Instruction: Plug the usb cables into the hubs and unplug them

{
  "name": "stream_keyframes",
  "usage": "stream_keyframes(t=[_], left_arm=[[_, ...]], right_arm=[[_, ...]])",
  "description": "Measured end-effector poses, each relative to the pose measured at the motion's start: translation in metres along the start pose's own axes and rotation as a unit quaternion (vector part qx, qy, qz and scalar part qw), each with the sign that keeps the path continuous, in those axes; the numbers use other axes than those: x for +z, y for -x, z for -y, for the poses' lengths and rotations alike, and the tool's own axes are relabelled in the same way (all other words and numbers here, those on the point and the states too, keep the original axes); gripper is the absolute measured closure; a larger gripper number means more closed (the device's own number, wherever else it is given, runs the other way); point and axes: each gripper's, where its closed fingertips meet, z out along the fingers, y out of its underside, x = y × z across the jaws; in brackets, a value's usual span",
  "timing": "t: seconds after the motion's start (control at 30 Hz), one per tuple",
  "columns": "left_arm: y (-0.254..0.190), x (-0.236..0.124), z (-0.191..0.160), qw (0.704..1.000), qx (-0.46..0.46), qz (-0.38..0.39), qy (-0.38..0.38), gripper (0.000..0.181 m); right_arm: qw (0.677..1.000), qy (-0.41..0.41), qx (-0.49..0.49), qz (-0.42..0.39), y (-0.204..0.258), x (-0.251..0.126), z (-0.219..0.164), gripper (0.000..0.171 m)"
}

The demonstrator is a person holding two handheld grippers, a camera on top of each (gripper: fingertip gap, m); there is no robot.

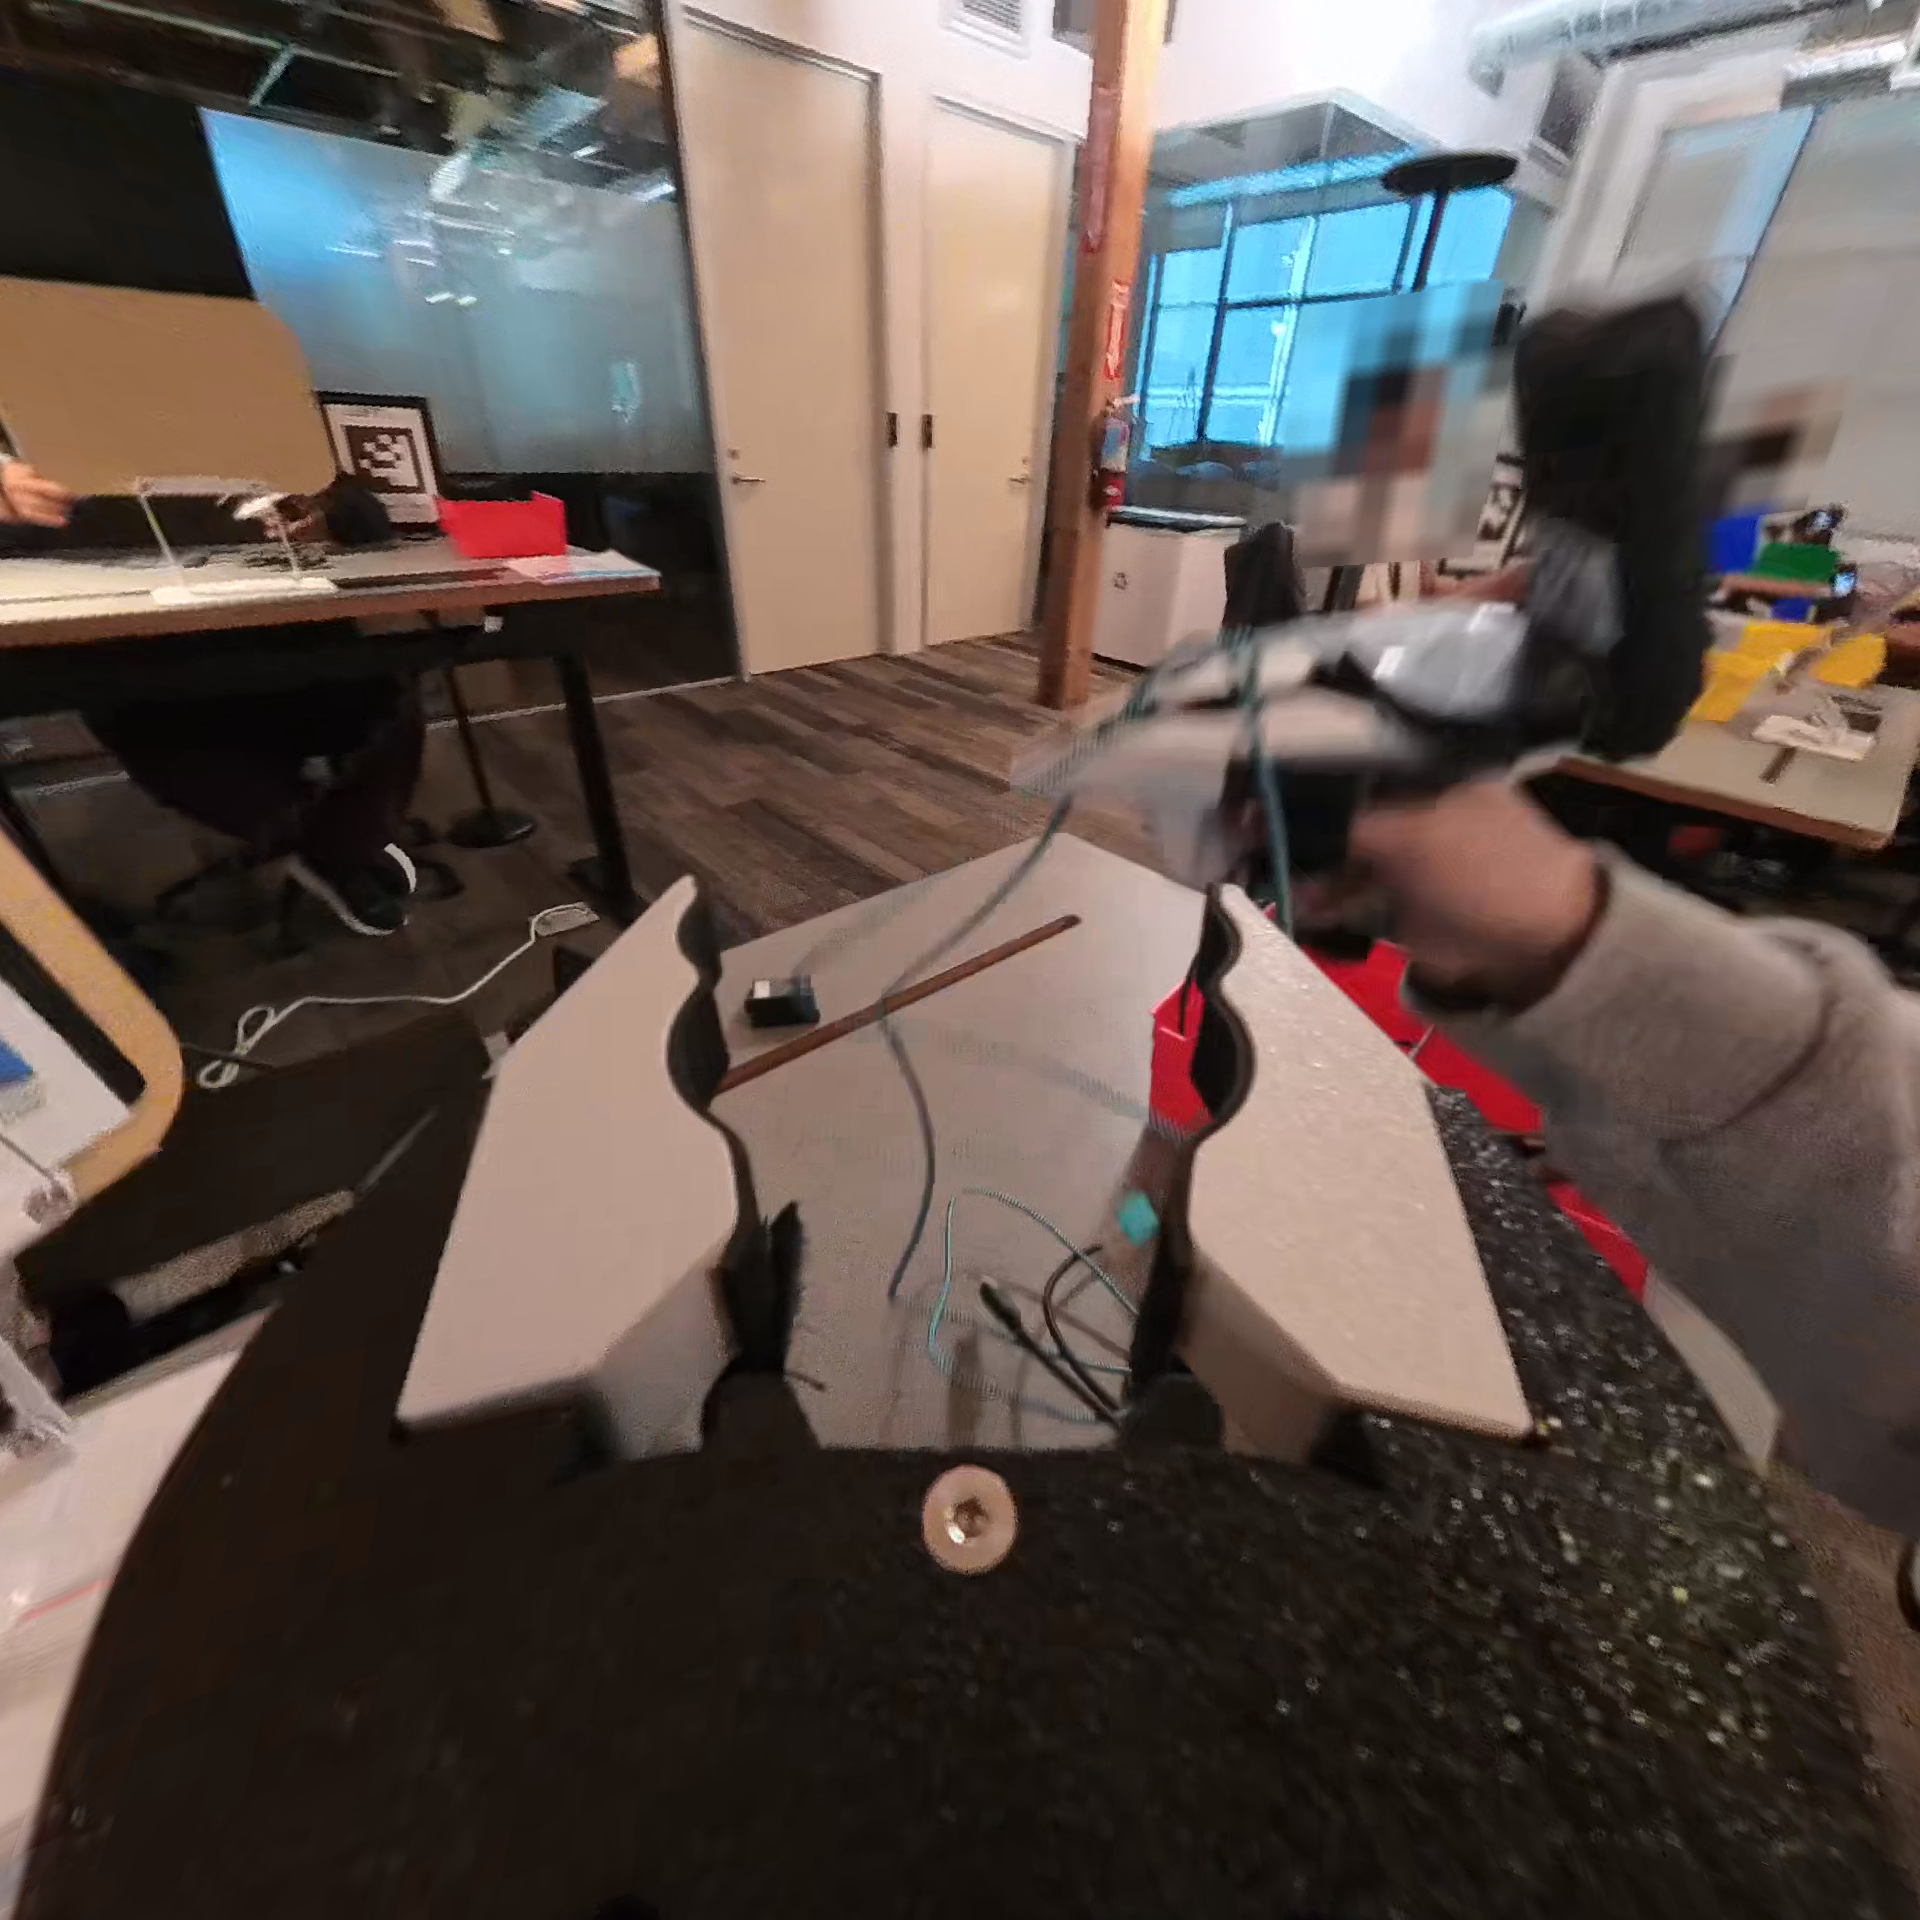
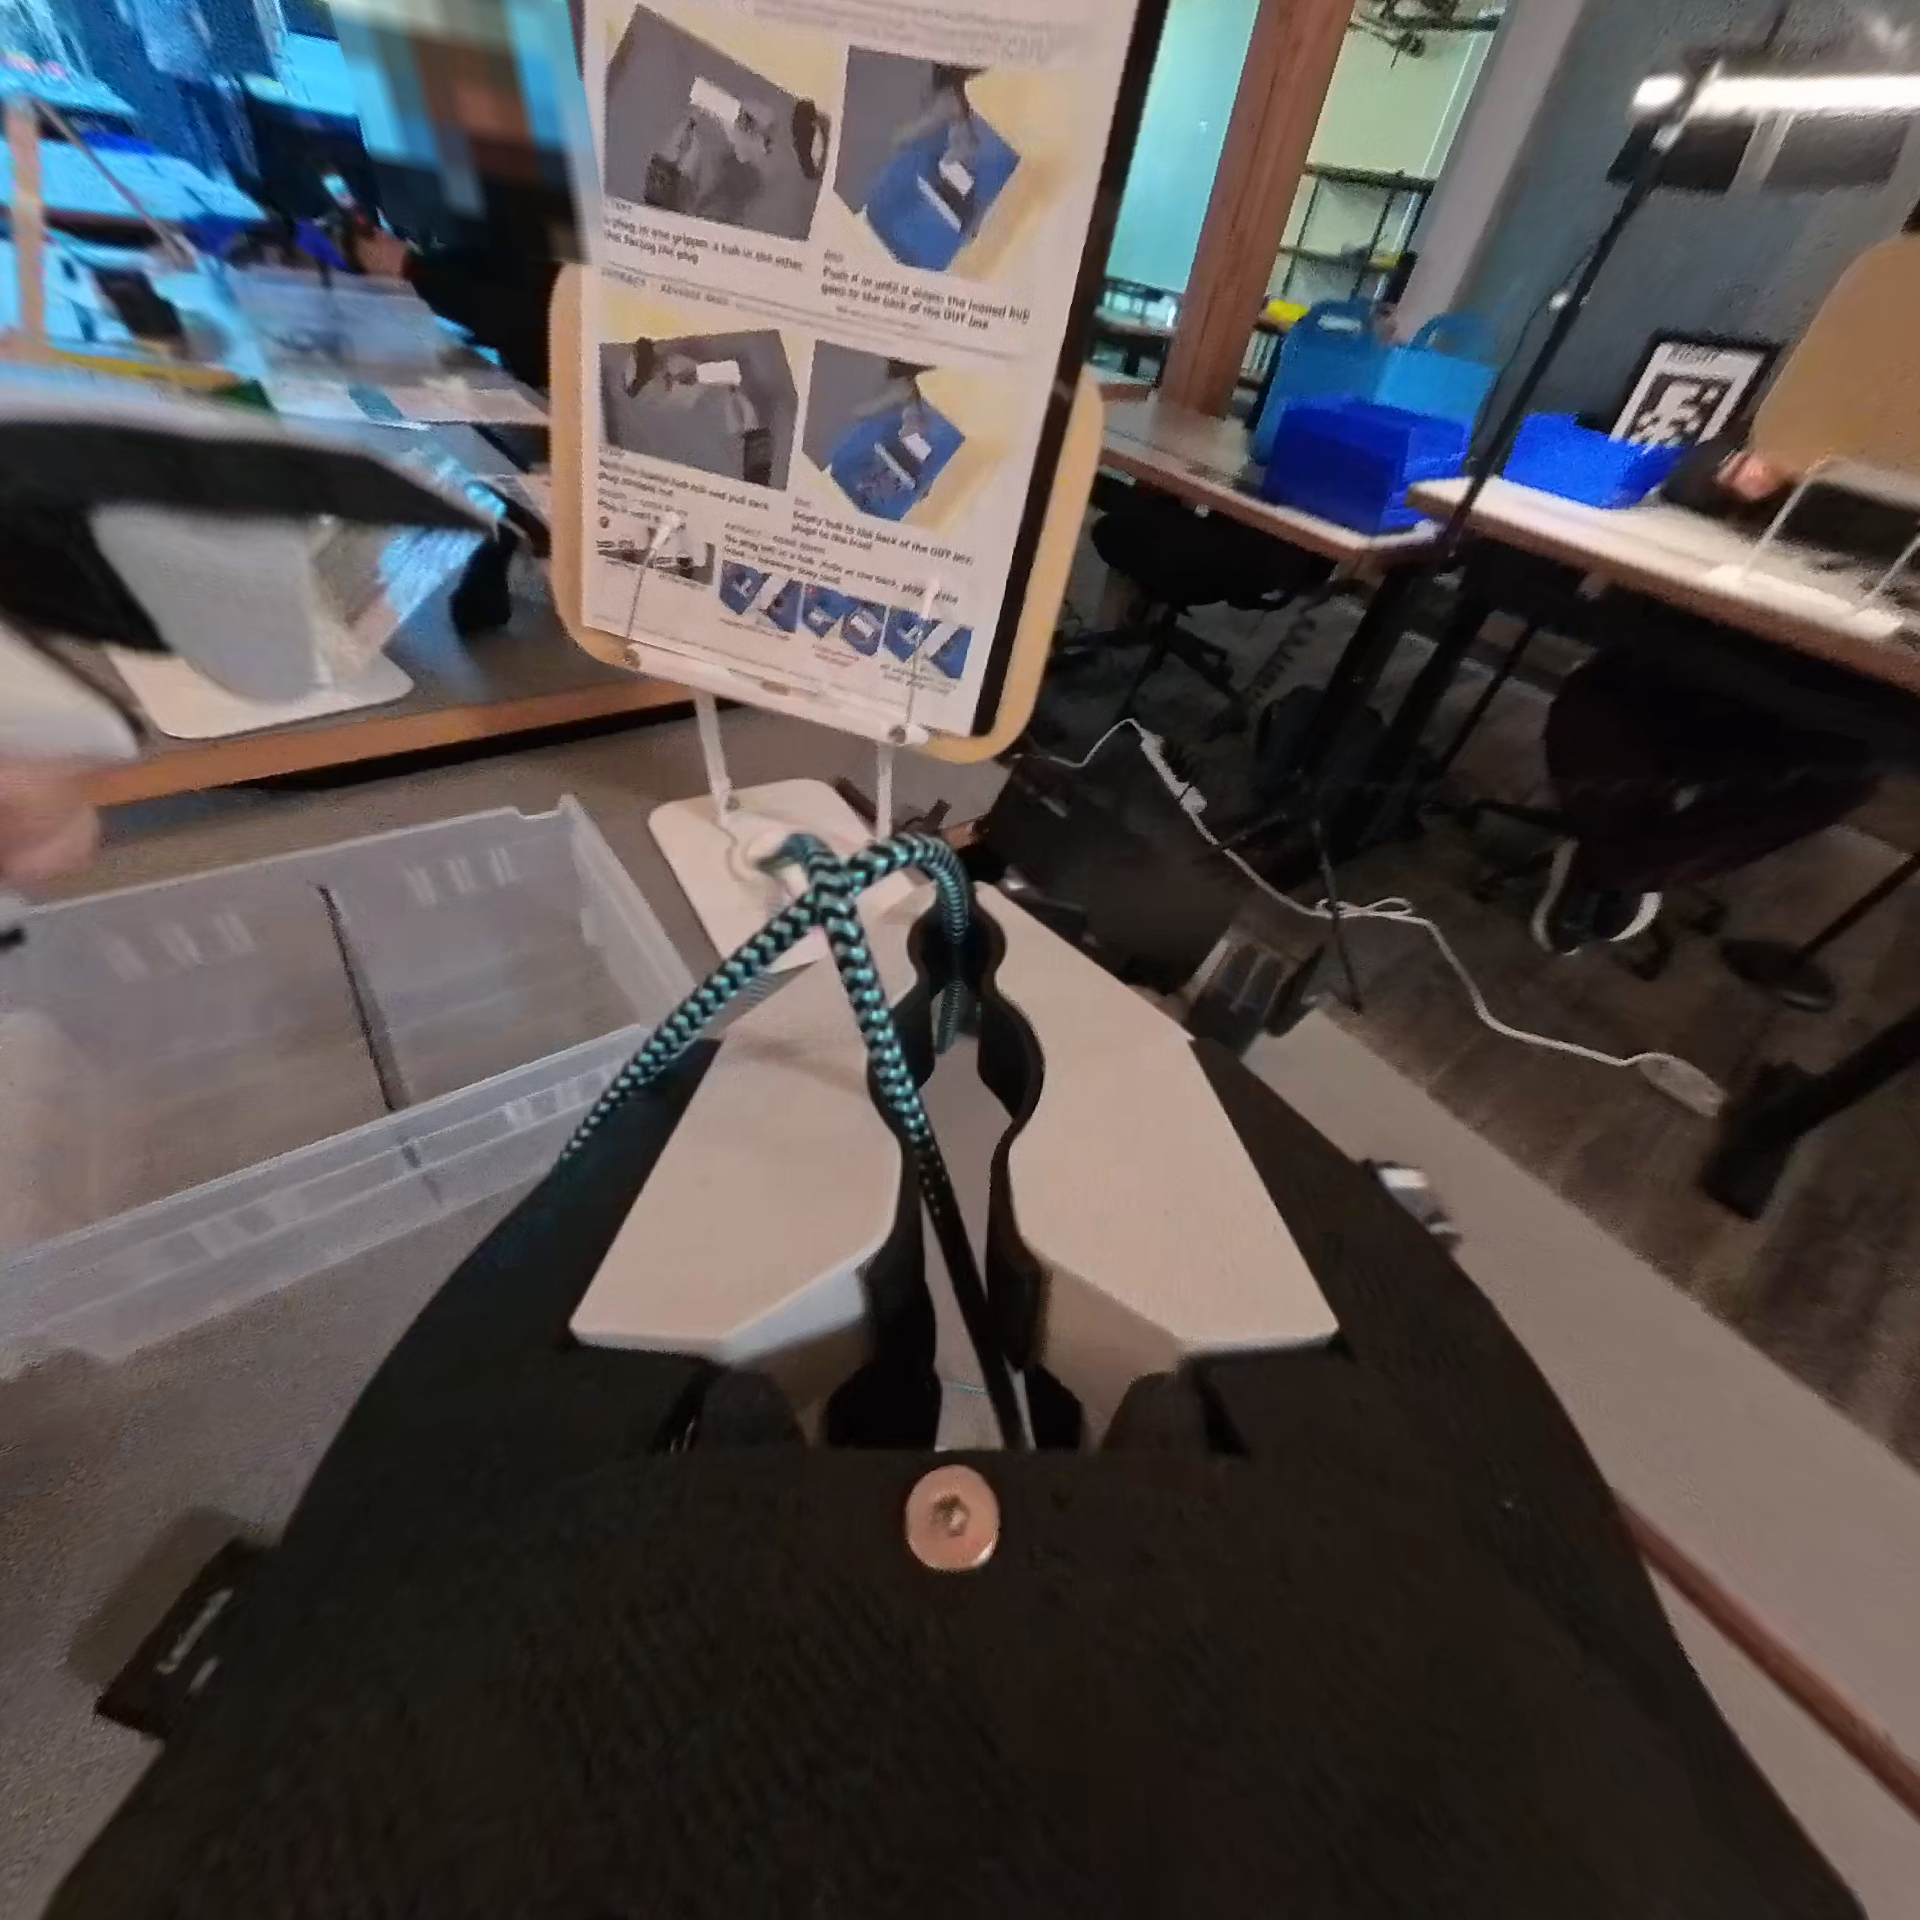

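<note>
In the left wrist view my left gripper (image 1: 951,935) is open wide and empty above the grey table (image 1: 997,1039). Between its fingers lie a small black hub-like block (image 1: 781,1001), loose teal braided cable (image 1: 920,1143) with a teal plug (image 1: 1138,1218), and a thin black cable (image 1: 1049,1335). My right gripper (image 1: 1091,738), held by a hand, hovers blurred at upper right with teal cable hanging from it. In the right wrist view the right gripper (image 2: 951,935) is shut on the teal-and-black braided USB cable (image 2: 883,1018), which loops over its fingertips.
A brown stick (image 1: 899,1000) lies across the table and a red bin (image 1: 1179,1049) stands at its right. In the right wrist view a clear plastic bin (image 2: 312,1039) sits left, an instruction sheet on a white stand (image 2: 831,364) ahead, and the left gripper (image 2: 208,540) at upper left. One gripper's finger ends stand about 11 cm off the other's.
</note>
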Motion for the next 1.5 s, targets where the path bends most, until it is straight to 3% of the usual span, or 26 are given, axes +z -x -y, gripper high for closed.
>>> stream_keyframes(t=[0.03, 0.2, 0.33, 0.4, 0.5, 0.53, 0.6, 0.63, 0.67, 0.73, 0.9, 1.03, 1.13, 1.23, 1.3, 1.43, 1.5], left_arm=[[0.002, -0.002, -0.012, 1.0, -0.016, 0.004, -0.011, 0.09], [-0.003, 0.02, -0.09, 0.99, -0.135, -0.032, 0.014, 0.086], [-0.052, 0.064, -0.152, 0.951, -0.242, -0.16, 0.109, 0.071], [-0.087, 0.077, -0.167, 0.921, -0.275, -0.236, 0.14, 0.068], [-0.119, 0.086, -0.16, 0.903, -0.29, -0.296, 0.115, 0.071], [-0.122, 0.089, -0.162, 0.909, -0.276, -0.292, 0.114, 0.079], [-0.117, 0.096, -0.184, 0.934, -0.216, -0.232, 0.166, 0.115], [-0.113, 0.097, -0.195, 0.94, -0.185, -0.207, 0.198, 0.142], [-0.112, 0.096, -0.2, 0.942, -0.16, -0.2, 0.216, 0.181], [-0.112, 0.092, -0.199, 0.942, -0.139, -0.206, 0.225, 0.181], [-0.088, 0.085, -0.153, 0.966, -0.076, -0.183, 0.168, 0.181], [-0.075, 0.076, -0.068, 0.978, -0.062, -0.193, 0.043, 0.181], [-0.075, 0.06, 0.004, 0.963, -0.075, -0.25, -0.066, 0.181], [-0.036, 0.073, 0.022, 0.993, 0.019, -0.115, -0.024, 0.181], [-0.05, 0.072, 0.04, 0.988, 0.029, -0.149, -0.029, 0.181], [-0.019, 0.076, 0.064, 0.99, 0.142, -0.004, -0.01, 0.181], [-0.025, 0.072, 0.084, 0.985, 0.167, -0.006, -0.032, 0.181]], right_arm=[[1.0, 0.0, -0.021, -0.009, -0.004, -0.005, 0.018, 0.171], [0.994, -0.019, -0.097, -0.038, -0.013, -0.031, 0.109, 0.171], [0.993, -0.044, -0.1, -0.05, -0.016, -0.047, 0.158, 0.171], [0.992, -0.049, -0.104, -0.059, -0.017, -0.053, 0.171, 0.171], [0.989, -0.048, -0.12, -0.078, -0.018, -0.063, 0.178, 0.171], [0.987, -0.046, -0.126, -0.083, -0.018, -0.065, 0.179, 0.171], [0.986, -0.043, -0.134, -0.089, -0.019, -0.071, 0.179, 0.171], [0.986, -0.041, -0.136, -0.092, -0.02, -0.074, 0.178, 0.171], [0.985, -0.04, -0.137, -0.094, -0.022, -0.077, 0.176, 0.171], [0.985, -0.041, -0.138, -0.099, -0.026, -0.084, 0.173, 0.171], [0.986, -0.048, -0.122, -0.106, -0.041, -0.105, 0.166, 0.171], [0.991, -0.045, -0.09, -0.083, -0.044, -0.114, 0.152, 0.171], [0.993, -0.042, -0.078, -0.078, -0.049, -0.117, 0.14, 0.171], [0.993, -0.033, -0.074, -0.083, -0.055, -0.117, 0.125, 0.171], [0.995, -0.029, -0.067, -0.065, -0.051, -0.114, 0.112, 0.171], [0.996, 0.001, -0.063, -0.063, -0.052, -0.103, 0.071, 0.171], [0.994, 0.003, -0.072, -0.086, -0.06, -0.1, 0.053, 0.171]])
